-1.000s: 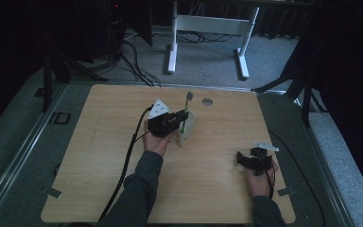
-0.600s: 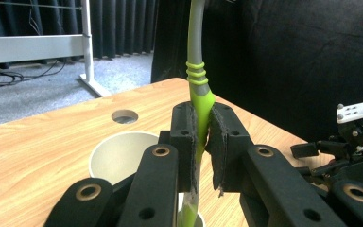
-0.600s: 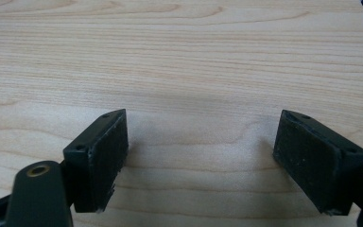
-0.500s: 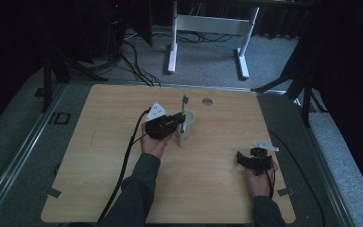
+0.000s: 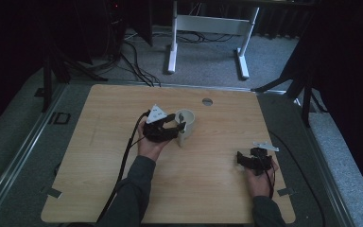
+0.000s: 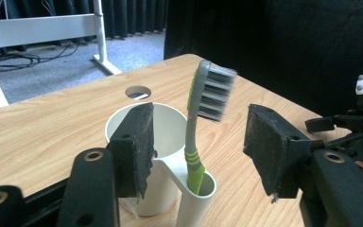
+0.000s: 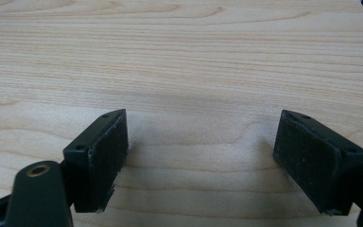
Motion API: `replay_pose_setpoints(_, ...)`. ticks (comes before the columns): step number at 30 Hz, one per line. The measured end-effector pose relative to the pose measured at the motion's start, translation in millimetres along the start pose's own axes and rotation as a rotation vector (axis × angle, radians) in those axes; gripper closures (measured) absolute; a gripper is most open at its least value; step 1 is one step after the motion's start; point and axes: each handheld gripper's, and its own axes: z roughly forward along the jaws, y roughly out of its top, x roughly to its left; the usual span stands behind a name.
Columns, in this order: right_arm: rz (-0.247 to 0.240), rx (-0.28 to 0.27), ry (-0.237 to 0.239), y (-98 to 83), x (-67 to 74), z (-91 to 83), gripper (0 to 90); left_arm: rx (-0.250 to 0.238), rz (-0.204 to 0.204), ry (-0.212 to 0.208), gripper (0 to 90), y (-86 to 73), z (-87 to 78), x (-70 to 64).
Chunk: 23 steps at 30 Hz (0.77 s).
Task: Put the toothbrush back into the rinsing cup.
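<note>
One toothbrush point(image 6: 200, 123), one white cup point(image 6: 163, 156), two hand-held grippers apart

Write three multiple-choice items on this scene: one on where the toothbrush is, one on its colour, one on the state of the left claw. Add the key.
1. Where does the toothbrush stand?
A. flat on the table
B. in the narrow side tube of the white cup
C. in the right claw

2. What colour is its handle?
A. green and grey
B. red
C. blue

3. How is the left claw?
A. shut on the cup
B. shut on the toothbrush
C. open, a jaw on either side of the toothbrush

Key: 1 B, its base sits in the tube, head up. 2 A, green near the base, grey above. 3 C, gaps show between both jaws and the handle.
</note>
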Motion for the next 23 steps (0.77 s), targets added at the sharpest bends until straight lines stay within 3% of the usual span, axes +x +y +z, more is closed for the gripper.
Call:
replay_pose_setpoints(13, 0.000, 0.000, 0.000, 0.0, -0.1, 0.1, 18.1, 0.022, -0.021, 0.012, 37.4, -1.7, -10.1, 2.5)
replay_pose_setpoints(23, 0.001, 0.000, 0.000, 0.0, 0.0, 0.0, 18.1, 0.025, -0.010, 0.026, 37.2, -6.3, -21.2, 2.2)
